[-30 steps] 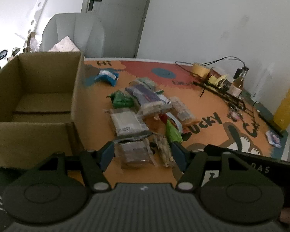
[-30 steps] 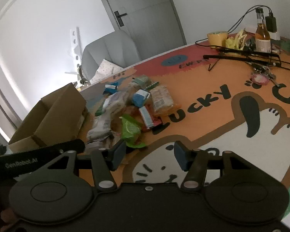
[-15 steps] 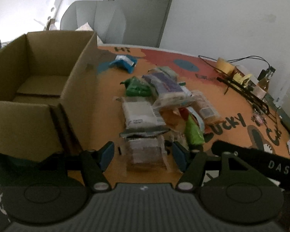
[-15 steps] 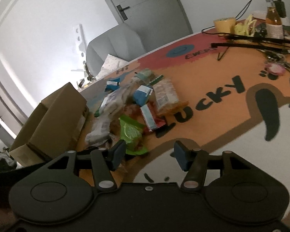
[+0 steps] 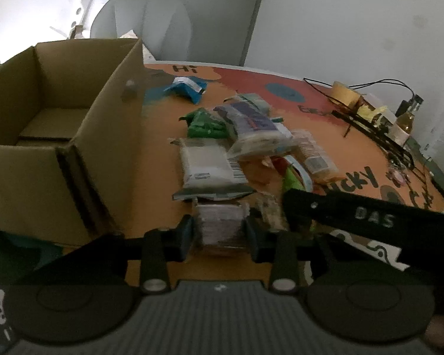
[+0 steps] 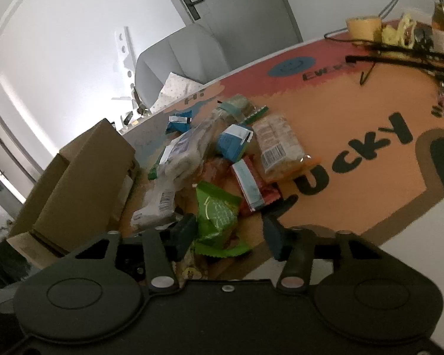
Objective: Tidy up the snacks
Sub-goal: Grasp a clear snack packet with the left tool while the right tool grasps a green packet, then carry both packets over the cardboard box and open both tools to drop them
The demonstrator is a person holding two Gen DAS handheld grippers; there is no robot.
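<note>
The left gripper [image 5: 219, 232] has just been closing, and its two pads now stand tight against the sides of a small clear-wrapped packet [image 5: 220, 224] at the near end of the snack pile [image 5: 236, 148], so I judge it has hold of this packet. The packet lies on the orange table mat [image 5: 334, 136], just right of the open cardboard box [image 5: 62, 136], which looks empty. It seems light and a little stiff inside, like biscuits, but the film is thin and slippery; a grip across the middle of its short sides is best, not on the crimped ends.

The right gripper [image 6: 231, 235] has also just been closing. The green pouch [image 6: 219, 216] sits between its jaws; the left pad is at its edge, but the right pad stands clear, so nothing is held yet. This pouch looks soft and puffy, probably light and easy to crush, so the sealed edge or a gentle pinch at the body is safer
</note>
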